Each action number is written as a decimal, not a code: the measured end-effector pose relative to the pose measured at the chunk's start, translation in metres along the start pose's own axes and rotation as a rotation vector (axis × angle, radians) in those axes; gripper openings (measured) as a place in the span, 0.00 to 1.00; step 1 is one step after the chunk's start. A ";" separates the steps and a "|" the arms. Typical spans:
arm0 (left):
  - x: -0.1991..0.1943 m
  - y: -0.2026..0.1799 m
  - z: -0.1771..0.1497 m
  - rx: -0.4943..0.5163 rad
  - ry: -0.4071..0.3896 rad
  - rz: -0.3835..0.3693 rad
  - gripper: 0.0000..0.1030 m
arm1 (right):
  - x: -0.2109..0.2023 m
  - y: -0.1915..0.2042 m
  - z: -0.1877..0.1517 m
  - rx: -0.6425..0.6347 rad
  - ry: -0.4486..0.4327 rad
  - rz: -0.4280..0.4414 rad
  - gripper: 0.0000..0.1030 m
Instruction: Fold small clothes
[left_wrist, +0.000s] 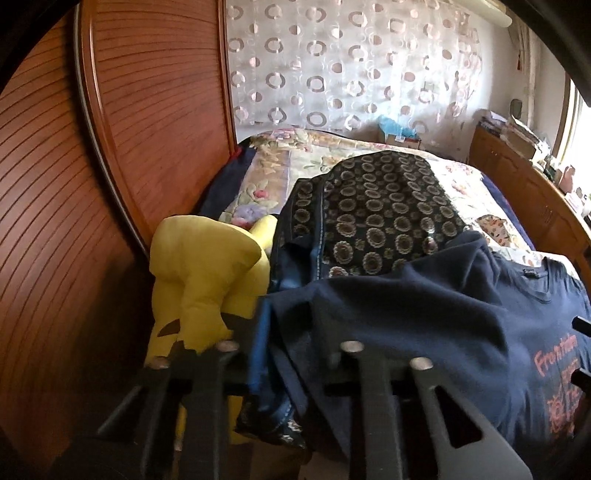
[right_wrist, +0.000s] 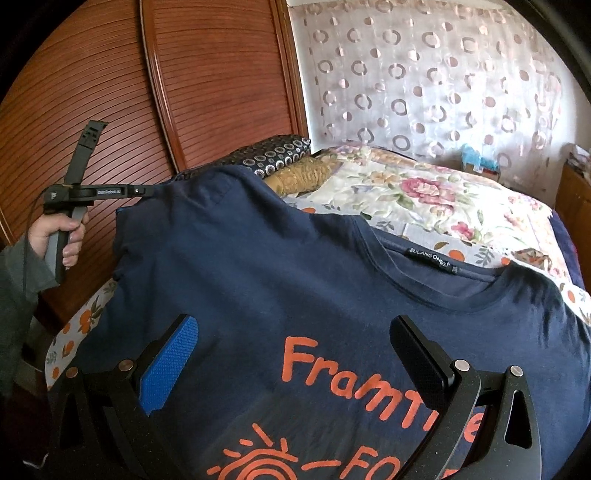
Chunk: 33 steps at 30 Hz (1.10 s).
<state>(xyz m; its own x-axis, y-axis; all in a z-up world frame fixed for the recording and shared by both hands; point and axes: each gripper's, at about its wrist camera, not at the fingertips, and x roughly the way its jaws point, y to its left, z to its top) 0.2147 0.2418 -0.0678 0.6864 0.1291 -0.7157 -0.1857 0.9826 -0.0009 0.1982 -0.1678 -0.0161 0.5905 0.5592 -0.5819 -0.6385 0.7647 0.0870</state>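
**Navy T-shirt lifted by its sleeve over the bed**

The navy T-shirt (right_wrist: 295, 295) with orange lettering lies spread across the near part of the bed (right_wrist: 424, 192), chest print facing up and collar toward one o'clock in the right wrist view. Its far left sleeve is raised off the bedding at about ten o'clock, where the left gripper (right_wrist: 149, 191) has its fingers pinched together on the fabric. A bare hand (right_wrist: 59, 236) in a grey cuff holds that tool's handle at nine o'clock, in front of the slatted wooden wardrobe (right_wrist: 207, 81).

The right gripper (right_wrist: 295, 354) hovers low over the shirt's printed chest, jaws spread wide, one blue-padded finger at eight o'clock and the other at four o'clock, with nothing between them but the cloth below; whether the tips touch the shirt cannot be told.

In the left wrist view the fingertips themselves are buried under bunched navy cloth (left_wrist: 424, 314) at six o'clock, so the grip is judged mainly from the other camera. A yellow plush toy (left_wrist: 207, 280) sits at nine o'clock beside the shirt, and a dark garment with a circle pattern (left_wrist: 380, 214) lies just beyond at twelve o'clock on the floral bedspread (left_wrist: 280, 158). A sheer curtain with ring motifs (left_wrist: 351, 62) hangs behind the bed.
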 end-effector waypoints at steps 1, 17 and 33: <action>-0.003 -0.001 -0.001 0.009 -0.008 0.003 0.07 | 0.001 0.000 0.000 0.002 0.000 0.001 1.00; -0.090 -0.095 0.028 0.173 -0.181 -0.215 0.01 | -0.009 -0.008 0.003 0.018 -0.053 -0.028 1.00; -0.066 -0.227 0.027 0.343 -0.063 -0.395 0.02 | -0.038 -0.020 -0.021 0.085 -0.102 -0.162 1.00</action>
<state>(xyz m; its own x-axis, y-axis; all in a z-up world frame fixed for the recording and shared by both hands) 0.2299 0.0142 -0.0014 0.7003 -0.2622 -0.6640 0.3291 0.9440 -0.0257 0.1779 -0.2110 -0.0125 0.7318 0.4525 -0.5096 -0.4894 0.8693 0.0692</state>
